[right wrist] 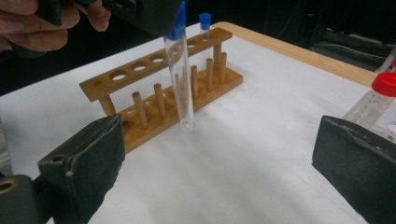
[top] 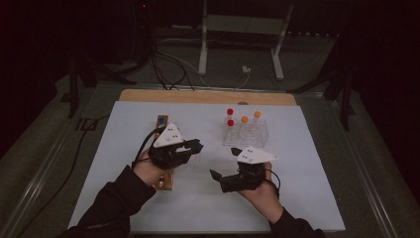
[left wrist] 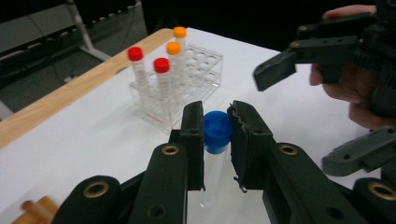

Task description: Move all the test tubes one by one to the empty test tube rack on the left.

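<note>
My left gripper (left wrist: pixel 217 113) is shut on a clear test tube with a blue cap (left wrist: pixel 216 133), gripping it just below the cap. In the high view this gripper (top: pixel 194 147) hangs above the white mat, right of the wooden tube rack (top: pixel 162 123). The right gripper view has the held tube (right wrist: pixel 180 79) hanging upright in front of the wooden rack (right wrist: pixel 159 84), its bottom off the mat. A second blue-capped tube (right wrist: pixel 204 28) stands in the rack's far end. My right gripper (top: pixel 225 163) stands open, nothing between its jaws (right wrist: pixel 219 158), facing the left one.
A clear plastic rack (top: pixel 246 134) at the back right holds two red-capped and two orange-capped tubes (left wrist: pixel 161 74). A white mat (top: pixel 297 163) covers the table, with a wooden edge (top: pixel 208 95) behind. Cables and a stand lie on the floor beyond.
</note>
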`<state>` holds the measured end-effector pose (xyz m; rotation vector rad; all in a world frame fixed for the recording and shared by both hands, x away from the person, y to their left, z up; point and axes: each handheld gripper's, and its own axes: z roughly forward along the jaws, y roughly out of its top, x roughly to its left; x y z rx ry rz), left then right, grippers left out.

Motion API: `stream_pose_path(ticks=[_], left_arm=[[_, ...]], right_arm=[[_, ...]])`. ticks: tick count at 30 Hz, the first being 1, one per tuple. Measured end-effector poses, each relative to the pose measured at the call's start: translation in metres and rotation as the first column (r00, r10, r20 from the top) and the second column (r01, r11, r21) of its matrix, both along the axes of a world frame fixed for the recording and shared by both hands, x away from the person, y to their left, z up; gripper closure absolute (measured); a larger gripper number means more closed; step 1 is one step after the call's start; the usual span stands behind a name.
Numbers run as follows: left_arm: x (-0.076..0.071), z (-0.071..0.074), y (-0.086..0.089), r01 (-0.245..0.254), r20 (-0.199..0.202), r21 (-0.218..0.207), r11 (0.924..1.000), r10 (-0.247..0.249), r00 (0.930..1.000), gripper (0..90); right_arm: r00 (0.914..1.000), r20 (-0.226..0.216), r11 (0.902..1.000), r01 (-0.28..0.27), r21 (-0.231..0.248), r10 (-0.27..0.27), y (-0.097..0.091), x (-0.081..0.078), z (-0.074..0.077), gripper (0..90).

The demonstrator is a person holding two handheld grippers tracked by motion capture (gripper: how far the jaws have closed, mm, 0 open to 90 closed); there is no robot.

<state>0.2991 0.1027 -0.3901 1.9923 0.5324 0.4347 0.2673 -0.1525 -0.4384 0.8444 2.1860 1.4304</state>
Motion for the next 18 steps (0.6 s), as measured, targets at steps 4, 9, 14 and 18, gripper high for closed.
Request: stream_pose_path(ticks=[4, 9, 14, 18], left_arm=[[0.007, 0.006, 0.011, -0.034, 0.013, 0.005, 0.9994, 0.034, 0.9993, 77.0], [0.019, 0.010, 0.025, -0.081, 0.005, 0.008, 0.9967, 0.081, 0.9967, 77.0], [0.024, 0.011, 0.038, -0.121, 0.014, 0.008, 0.9926, 0.121, 0.9925, 77.0], [0.026, 0.014, 0.049, -0.156, 0.027, 0.002, 0.9878, 0.156, 0.9874, 77.0]], right_arm=[[0.9997, 0.000, 0.9997, -0.024, 0.008, 0.024, -0.001, -0.001, 0.001, 0.0], [0.9996, 0.014, 0.9996, -0.026, 0.004, 0.026, -0.002, -0.002, 0.002, 0.0], [0.9991, 0.018, 0.9990, -0.040, 0.019, 0.040, -0.004, -0.002, 0.003, 0.0], [0.9989, 0.017, 0.9987, -0.044, 0.026, 0.043, -0.005, -0.002, 0.004, 0.0]])
